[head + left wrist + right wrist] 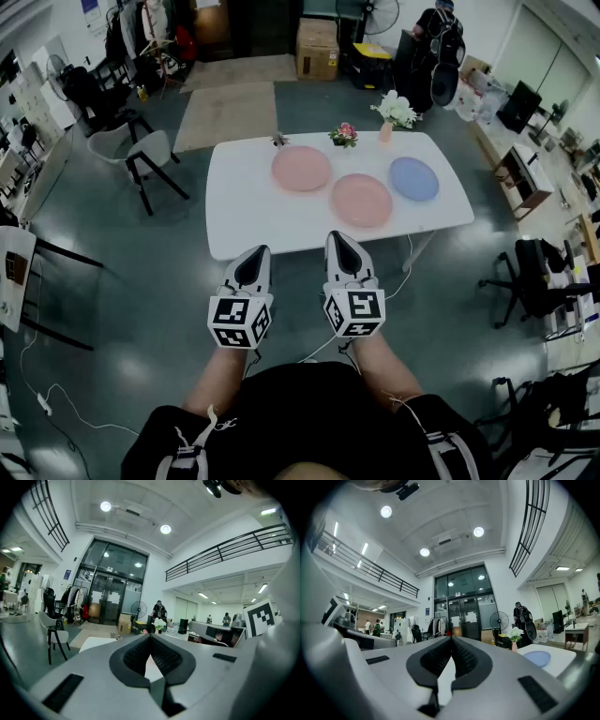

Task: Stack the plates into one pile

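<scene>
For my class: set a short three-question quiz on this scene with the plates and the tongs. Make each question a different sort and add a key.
1. How many plates lie on the white table? A) two B) three C) four
2. True or false: in the head view, the blue plate is the leftmost plate.
3. Fill in: the left tongs and the right tongs are both ____ and hold nothing.
Key: 1 B; 2 false; 3 shut.
</scene>
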`<action>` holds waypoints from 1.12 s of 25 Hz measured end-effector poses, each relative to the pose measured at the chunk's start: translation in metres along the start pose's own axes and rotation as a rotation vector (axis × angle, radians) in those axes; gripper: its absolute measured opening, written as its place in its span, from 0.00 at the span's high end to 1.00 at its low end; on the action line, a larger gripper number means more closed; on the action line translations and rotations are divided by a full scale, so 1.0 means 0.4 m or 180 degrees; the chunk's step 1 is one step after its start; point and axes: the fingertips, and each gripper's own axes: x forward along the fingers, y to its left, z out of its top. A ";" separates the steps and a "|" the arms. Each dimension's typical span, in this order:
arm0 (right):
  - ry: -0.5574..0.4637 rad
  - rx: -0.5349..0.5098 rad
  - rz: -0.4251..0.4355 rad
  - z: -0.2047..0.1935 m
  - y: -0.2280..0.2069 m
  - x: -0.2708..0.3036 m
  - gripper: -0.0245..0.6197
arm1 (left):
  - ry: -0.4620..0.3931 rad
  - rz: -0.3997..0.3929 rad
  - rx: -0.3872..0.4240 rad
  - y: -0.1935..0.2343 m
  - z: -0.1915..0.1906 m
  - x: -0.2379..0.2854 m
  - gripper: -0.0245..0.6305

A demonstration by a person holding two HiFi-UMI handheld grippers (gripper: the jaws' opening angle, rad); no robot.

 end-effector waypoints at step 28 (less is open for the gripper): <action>-0.0066 0.0082 -0.0002 0.006 -0.174 -0.084 0.94 | -0.0054 -0.0068 0.0078 -0.187 -0.017 0.072 0.94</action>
